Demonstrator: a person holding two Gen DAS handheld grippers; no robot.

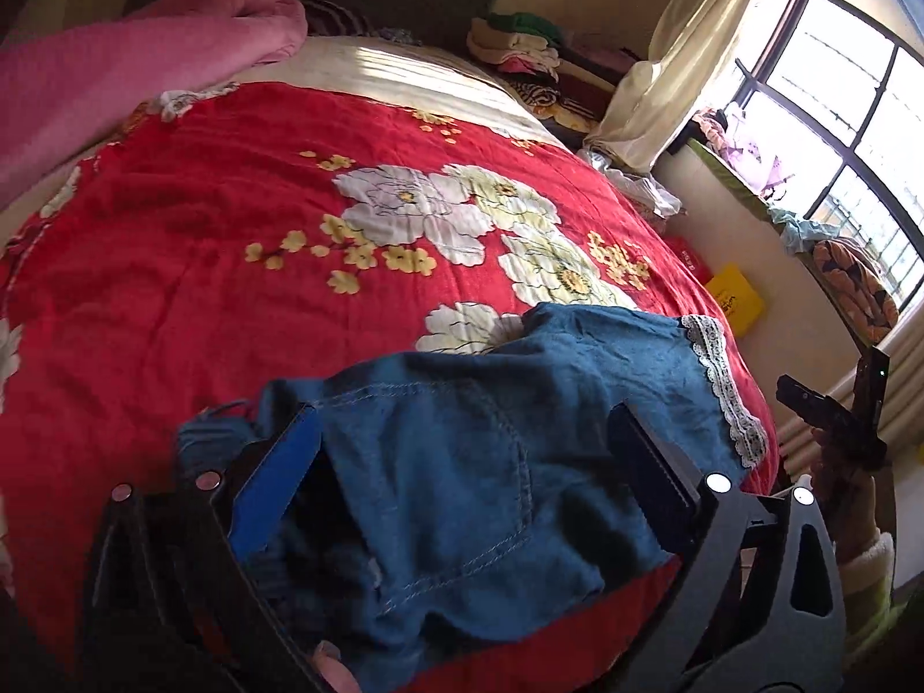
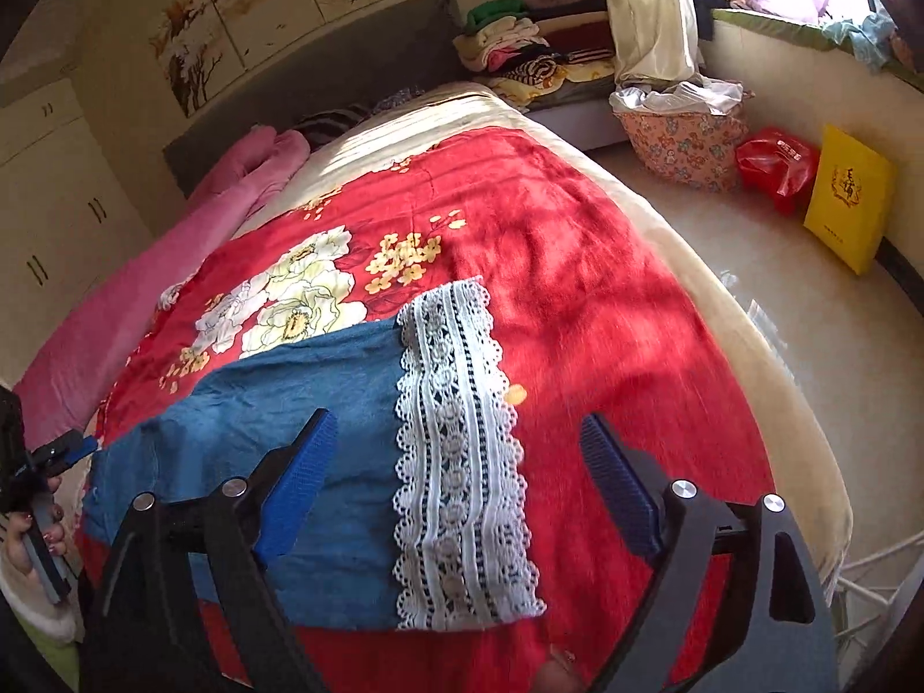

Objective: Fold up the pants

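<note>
On the red floral bedspread, near its front edge, lie the blue denim pants, already doubled over, with the white lace cuff at their right end. Your left gripper hangs over the waist end of the pants, where the curved pocket stitching shows; its fingers stand wide apart with cloth below them but nothing pinched. Your right gripper sits over the lace cuff, fingers likewise spread, clamped on nothing.

Expect the pants to handle as light, soft denim: limp enough to sag and crease when lifted, yet not slippery against the ribbed blue pads. The lace looks delicate and open-worked, so it may snag; take hold just beside it, on the solid denim, and at the waist seam on the other end, where the doubled cloth gives you something firm. The waist corner nearest your left gripper looks bunched, though shadow makes that hard to judge.

Under the pants the bedspread is plush and wrinkled, so the cloth will drag rather than slide. Beyond the bedspread a pink blanket lies along the bed's far side, piled clothes sit past its head end, and a yellow bag leans against the wall beneath the window.
</note>
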